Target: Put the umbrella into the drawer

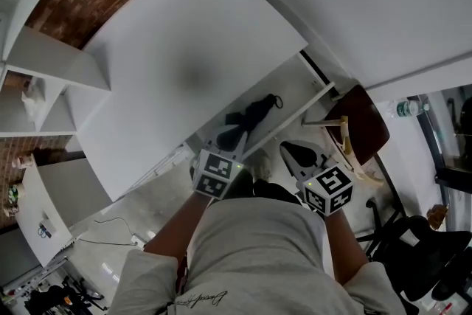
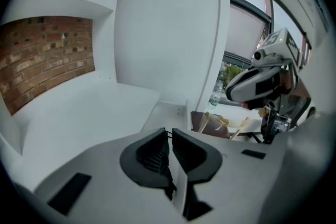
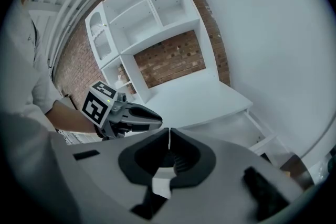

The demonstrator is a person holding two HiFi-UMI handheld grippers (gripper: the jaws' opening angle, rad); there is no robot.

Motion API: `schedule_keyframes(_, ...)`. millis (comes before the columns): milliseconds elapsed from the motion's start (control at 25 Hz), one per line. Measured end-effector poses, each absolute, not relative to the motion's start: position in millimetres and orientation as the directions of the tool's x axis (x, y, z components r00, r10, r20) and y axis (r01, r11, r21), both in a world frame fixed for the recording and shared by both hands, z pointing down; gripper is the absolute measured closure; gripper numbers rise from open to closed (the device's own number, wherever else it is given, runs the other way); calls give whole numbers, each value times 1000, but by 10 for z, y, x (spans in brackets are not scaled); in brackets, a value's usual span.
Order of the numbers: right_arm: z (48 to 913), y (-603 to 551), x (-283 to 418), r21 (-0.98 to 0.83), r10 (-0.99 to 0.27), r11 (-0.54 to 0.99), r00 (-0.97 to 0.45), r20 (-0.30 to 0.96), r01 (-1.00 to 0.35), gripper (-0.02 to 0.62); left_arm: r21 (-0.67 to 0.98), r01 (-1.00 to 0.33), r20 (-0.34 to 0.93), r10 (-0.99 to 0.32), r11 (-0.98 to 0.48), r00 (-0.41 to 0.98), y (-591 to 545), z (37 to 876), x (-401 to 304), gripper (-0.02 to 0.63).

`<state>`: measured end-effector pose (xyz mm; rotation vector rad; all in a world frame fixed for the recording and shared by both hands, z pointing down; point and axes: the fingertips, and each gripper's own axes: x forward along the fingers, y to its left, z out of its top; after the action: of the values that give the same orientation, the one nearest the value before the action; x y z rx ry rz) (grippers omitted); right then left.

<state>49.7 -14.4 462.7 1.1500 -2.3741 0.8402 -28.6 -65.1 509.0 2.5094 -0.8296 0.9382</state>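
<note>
White drawer (image 1: 296,80) holds umbrella (image 1: 251,116); left gripper (image 2: 168,132), right gripper (image 3: 169,135) jaws closed, empty.

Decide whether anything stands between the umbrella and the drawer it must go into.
Nothing visible does. In the head view the black umbrella already lies inside the open drawer, on its white floor.

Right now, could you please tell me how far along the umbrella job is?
Done: the umbrella lies inside the open drawer. In hand: nothing; the left tool and right tool are both shut and empty. Left: probably only pushing the drawer closed, if that is wanted.
</note>
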Motion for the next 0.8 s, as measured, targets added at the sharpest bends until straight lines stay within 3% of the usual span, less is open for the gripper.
schedule_keyframes(800, 4318, -85, 267, -331, -587, 542, -630, 509, -773, 566, 123, -652, 575, -482, -748, 661, -343, 4392, -440, 586)
